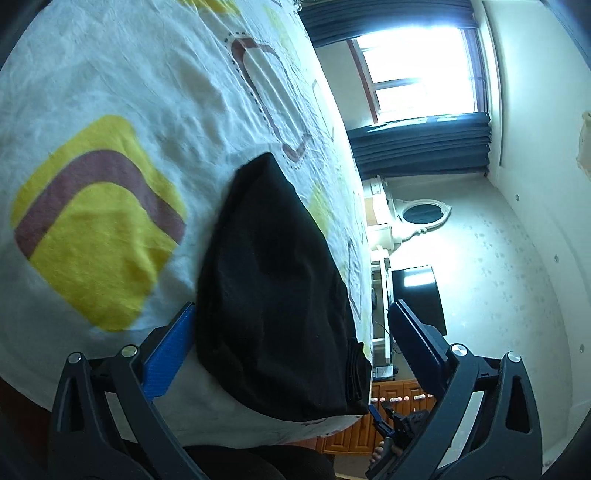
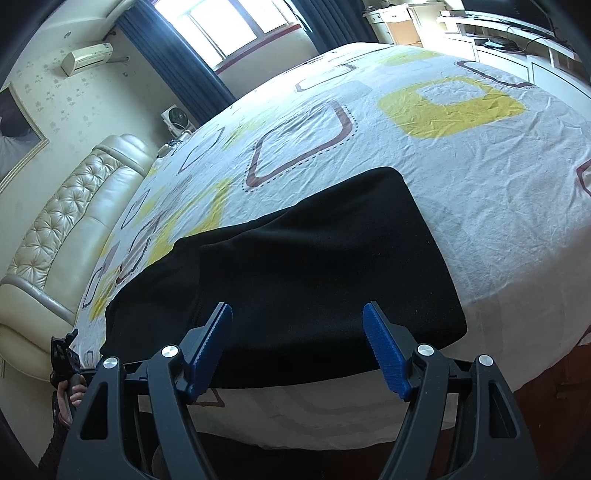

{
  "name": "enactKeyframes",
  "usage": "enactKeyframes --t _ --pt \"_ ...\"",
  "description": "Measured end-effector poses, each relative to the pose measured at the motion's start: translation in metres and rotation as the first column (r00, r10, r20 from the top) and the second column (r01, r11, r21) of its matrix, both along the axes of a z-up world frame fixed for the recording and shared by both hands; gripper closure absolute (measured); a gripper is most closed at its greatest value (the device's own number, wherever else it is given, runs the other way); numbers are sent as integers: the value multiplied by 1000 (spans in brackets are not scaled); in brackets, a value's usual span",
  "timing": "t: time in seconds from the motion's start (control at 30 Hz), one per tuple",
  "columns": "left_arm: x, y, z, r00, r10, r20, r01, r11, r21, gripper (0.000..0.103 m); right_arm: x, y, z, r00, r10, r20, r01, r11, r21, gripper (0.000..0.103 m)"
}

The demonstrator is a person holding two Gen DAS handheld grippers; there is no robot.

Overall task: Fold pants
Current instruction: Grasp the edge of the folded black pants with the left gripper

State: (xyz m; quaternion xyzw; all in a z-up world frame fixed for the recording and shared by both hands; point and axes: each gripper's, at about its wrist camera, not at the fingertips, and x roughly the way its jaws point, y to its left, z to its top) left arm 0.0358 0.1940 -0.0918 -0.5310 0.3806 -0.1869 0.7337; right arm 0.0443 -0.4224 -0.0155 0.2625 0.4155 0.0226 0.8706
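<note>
The black pants (image 2: 295,258) lie folded into a thick rectangle on the patterned bed sheet (image 2: 480,184), close to the near edge of the bed. My right gripper (image 2: 297,314) hovers over their near edge, open, with nothing pinched between its blue pads (image 2: 384,354). In the left wrist view the scene is rolled sideways. There the pants (image 1: 273,288) sit in line with my left gripper (image 1: 293,307), which is open; its blue fingers (image 1: 173,354) straddle the bundle without pressing on it. The right gripper (image 1: 399,424) shows low in that view, held by a hand.
A cream tufted headboard (image 2: 66,221) runs along the left of the bed. Behind the bed are a window (image 2: 225,26) with dark curtains, a fan (image 2: 177,118) and white shelving (image 2: 498,40). A dark screen (image 1: 417,291) and a wooden cabinet (image 1: 369,417) stand past the bed's side.
</note>
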Motion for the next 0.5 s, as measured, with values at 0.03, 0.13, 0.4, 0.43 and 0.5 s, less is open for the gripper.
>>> enactKeyframes --t 0.03,0.13,0.4,0.43,0.5 --pt "2 -6 -3 1000 -9 -11 8 1000 -25 3 0 0 -1 1000 3 -5 -3 1000 4 31" --pt "4 -9 -16 998 28 -64 -34 994 -101 3 0 2 -2 1000 9 -5 -8 1000 11 31" --pt "3 -2 -29 985 33 -168 -44 997 -64 74 2 11 -4 999 35 -9 -35 999 29 26" --pt "4 -1 -33 982 32 -188 -44 997 -63 85 3 12 -4 999 38 -10 -38 999 26 26" --pt "3 3 -39 978 41 -204 -65 992 -111 87 2 13 -3 999 39 -5 -39 999 22 26"
